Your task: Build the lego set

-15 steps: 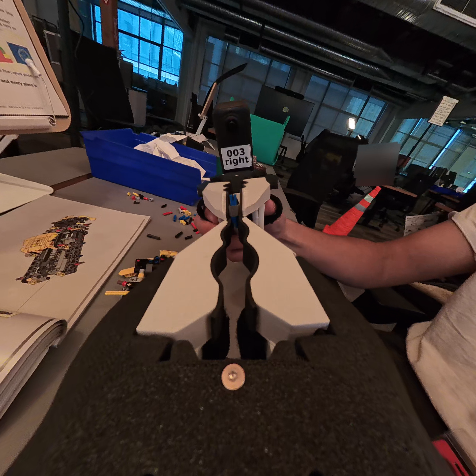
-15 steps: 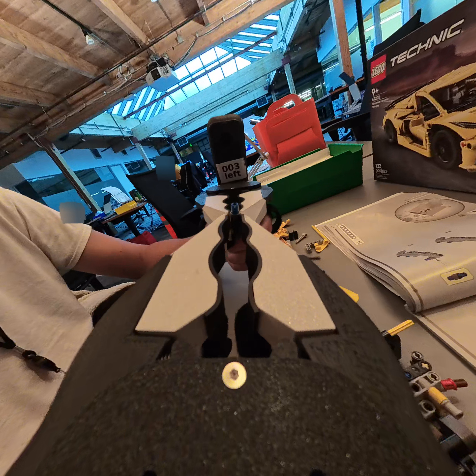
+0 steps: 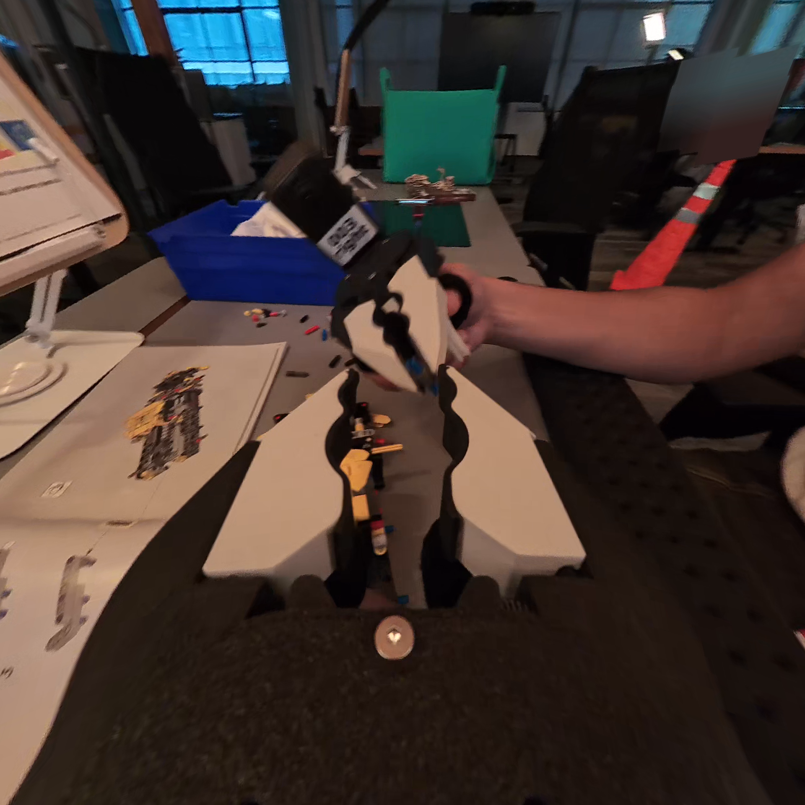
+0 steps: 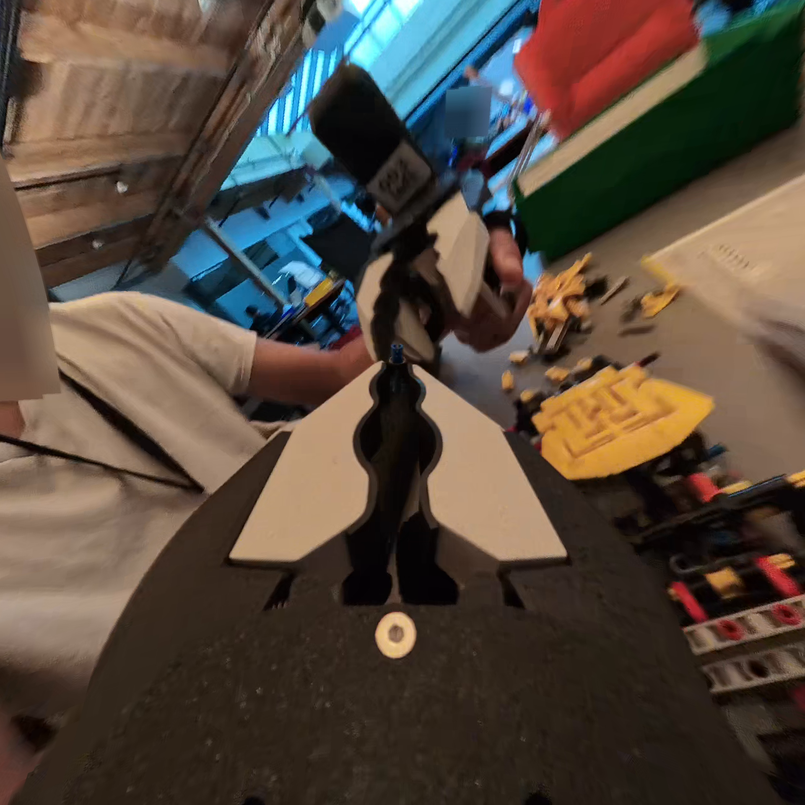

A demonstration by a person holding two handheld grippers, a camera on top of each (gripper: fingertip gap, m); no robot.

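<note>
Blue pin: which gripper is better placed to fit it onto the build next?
Probably the right gripper: it is shut on the blue pin, with the yellow build close beside it. The left gripper is open and empty.

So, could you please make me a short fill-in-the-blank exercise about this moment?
1. The left claw is wide ___, holding nothing.
2. The right claw pinches a small ___ pin.
3. The large flat lego panel lying beside the right claw is ___.
Missing words: open; blue; yellow.
</note>
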